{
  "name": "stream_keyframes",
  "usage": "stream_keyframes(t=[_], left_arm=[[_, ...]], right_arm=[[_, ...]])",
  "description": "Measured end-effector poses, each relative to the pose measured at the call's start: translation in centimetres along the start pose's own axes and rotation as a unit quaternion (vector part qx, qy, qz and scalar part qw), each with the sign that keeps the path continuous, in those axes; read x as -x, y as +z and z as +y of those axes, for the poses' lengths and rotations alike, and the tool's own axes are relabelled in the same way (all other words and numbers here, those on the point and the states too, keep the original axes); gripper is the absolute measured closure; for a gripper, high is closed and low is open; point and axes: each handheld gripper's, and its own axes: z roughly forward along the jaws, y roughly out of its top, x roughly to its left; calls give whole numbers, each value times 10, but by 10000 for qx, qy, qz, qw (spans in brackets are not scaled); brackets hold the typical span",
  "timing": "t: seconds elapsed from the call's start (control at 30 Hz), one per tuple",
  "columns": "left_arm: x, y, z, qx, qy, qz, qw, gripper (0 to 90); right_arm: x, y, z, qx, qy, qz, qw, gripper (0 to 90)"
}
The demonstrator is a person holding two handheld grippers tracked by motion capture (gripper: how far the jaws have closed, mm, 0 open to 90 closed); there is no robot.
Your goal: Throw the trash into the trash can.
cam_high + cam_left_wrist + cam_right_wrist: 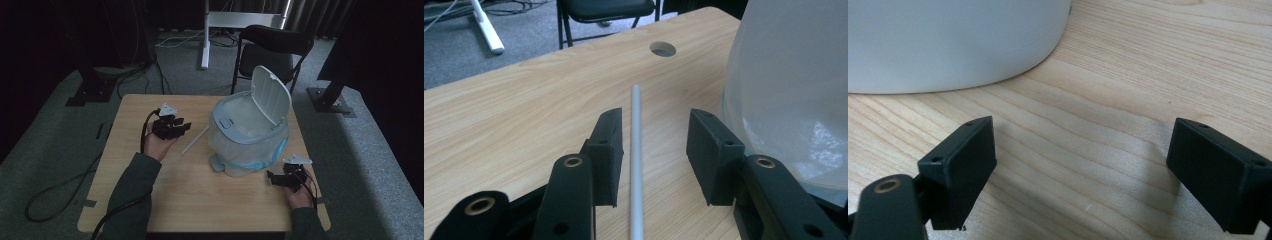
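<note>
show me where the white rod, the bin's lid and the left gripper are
white rod [636, 150], left gripper view, middle of its shaft.
bin's lid [270, 95], high view, inner face of the raised flap.
left gripper [654, 145], left gripper view, gap midway between its open jaws.

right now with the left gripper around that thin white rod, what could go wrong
The thin white rod lies flat on the wooden table between the left gripper's open jaws, nearer one pad. Closing may push or roll it rather than pinch it.

The white lidded bin with a clear plastic liner stands close beside that gripper. Lifting or swinging the rod could snag the liner or nudge the bin.

The right gripper, open, rests by the bin's base and could bump it.
</note>
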Motion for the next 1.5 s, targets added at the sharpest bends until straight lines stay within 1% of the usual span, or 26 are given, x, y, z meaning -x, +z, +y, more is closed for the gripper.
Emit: stream_keyframes(t=[0.2,0.37,0.43,0.63,0.8,1.17,1.43,1.5], left_arm=[[-2,5,-5,-95,9,13,10000,572],[-2,7,-7,-122,16,-1,9999,572],[-3,10,-9,-179,51,4,9998,572],[-4,15,-14,-321,56,-22,9995,574],[-6,19,-18,-445,23,-27,9990,577],[-6,30,-25,-699,39,-78,9975,587],[-6,36,-29,-848,59,-113,9963,594],[-6,38,-31,-867,26,-121,9962,601]], right_arm=[[0,0,0,0,0,0,10000,113],[0,0,0,0,1,0,10000,113],[0,0,0,0,0,0,10000,113],[0,0,0,-1,1,0,10000,113],[0,0,0,0,0,0,10000,113],[0,0,0,-1,1,0,10000,113],[0,0,0,-1,1,1,10000,113],[0,0,0,-1,2,0,10000,113]])
